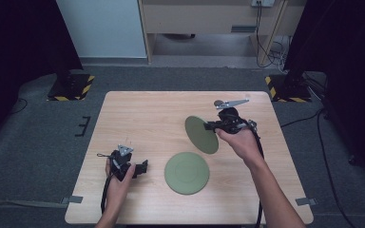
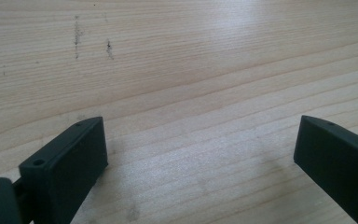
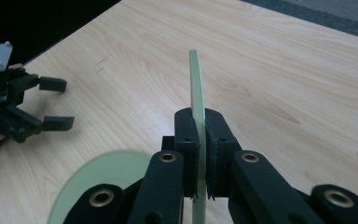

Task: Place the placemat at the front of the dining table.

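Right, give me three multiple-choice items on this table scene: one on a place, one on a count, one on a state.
1. Where does the flat green plate lie?
A. On the table between the two hands
B. On the floor
C. On the left gripper

2. How many green plates are there?
A. One
B. Two
C. Four

3. How is the right gripper?
A. Wide open
B. Shut on nothing
C. Shut on the lifted plate

Key: 1 A, it rests on the wood near the front edge. 2 B, one lies flat and one is lifted. 3 C, the right gripper view shows the jaws pressed on the plate's rim, while the left gripper stands open.
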The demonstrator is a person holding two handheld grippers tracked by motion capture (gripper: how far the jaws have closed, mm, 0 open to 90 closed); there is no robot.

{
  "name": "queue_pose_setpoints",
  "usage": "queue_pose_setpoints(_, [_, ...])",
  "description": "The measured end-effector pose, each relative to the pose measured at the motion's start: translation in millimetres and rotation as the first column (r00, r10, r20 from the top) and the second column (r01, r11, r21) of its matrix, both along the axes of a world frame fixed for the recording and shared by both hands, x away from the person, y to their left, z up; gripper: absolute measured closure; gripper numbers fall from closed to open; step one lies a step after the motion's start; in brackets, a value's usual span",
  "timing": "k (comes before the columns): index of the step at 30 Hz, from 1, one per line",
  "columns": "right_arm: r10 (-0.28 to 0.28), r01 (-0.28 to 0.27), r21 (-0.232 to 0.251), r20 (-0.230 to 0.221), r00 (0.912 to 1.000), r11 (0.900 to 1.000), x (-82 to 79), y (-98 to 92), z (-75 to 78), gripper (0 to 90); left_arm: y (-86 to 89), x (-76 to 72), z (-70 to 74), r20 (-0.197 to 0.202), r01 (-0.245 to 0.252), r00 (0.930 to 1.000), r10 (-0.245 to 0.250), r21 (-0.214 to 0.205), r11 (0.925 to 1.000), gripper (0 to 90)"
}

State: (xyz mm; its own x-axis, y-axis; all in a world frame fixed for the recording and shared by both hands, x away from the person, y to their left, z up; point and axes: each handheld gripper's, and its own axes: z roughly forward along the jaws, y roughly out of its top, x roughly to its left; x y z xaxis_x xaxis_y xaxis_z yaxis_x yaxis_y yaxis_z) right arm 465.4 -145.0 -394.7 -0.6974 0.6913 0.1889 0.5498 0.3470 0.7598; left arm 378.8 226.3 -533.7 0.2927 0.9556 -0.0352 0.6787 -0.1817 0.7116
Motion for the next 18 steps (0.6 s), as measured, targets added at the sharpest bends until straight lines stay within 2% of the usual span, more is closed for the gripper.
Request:
queue_pose_setpoints(1, [-0.020, 0.020, 0.009, -0.002, 0.9998, 0.9998, 3.8, -3.2, -0.7, 85.9, 0.3, 0.7, -1.6, -0.007, -0.002, 1.0000, 0.002, 0.008, 1.0000, 2.0])
queue_pose_setpoints(9, [-0.080, 0.081, 0.033, -0.008, 0.9967, 0.9962, 15.6, -12.8, -0.4, 85.8, -2.9, 1.3, -2.8, -0.004, -0.001, 1.0000, 0.001, 0.039, 0.9992, 0.9])
queue_pose_setpoints(18, [-0.133, 0.133, 0.030, 0.003, 0.9911, 0.9907, 25.6, -18.1, 6.3, 85.8, -2.9, 1.4, -2.9, -0.005, -0.001, 1.0000, 0.001, 0.039, 0.9992, 0.6])
